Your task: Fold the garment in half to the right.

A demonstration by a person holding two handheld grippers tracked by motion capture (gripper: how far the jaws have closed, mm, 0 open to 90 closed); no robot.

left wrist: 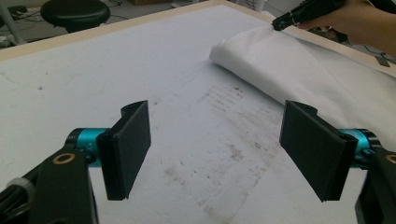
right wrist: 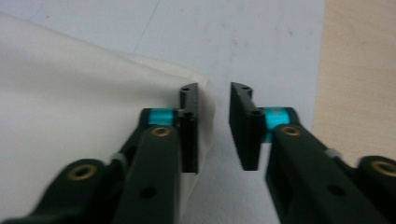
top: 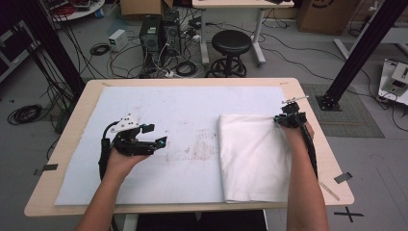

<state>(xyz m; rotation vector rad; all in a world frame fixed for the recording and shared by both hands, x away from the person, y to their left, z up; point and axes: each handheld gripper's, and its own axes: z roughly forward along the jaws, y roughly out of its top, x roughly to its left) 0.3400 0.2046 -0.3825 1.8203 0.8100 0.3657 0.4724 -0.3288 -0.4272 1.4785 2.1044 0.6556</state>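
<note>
Cloth folded, right gripper at its far right corner, nothing gripped.
White cloth (top: 252,156) lies folded on the right half of the mat (top: 159,110), edges roughly even. Right gripper (right wrist: 214,126) sits at the far corner, jaws parted a little, cloth edge just beside one jaw, not pinched. Left gripper (left wrist: 215,149) hangs wide open over bare mat, well apart from the cloth. Maybe one more fold or tidying left.

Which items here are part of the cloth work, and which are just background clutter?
In the job: folded white cloth; right gripper at its far corner, jaws slightly apart; left gripper open over the stained mat.

Lying about: black stool, computer towers, floor cables.
</note>
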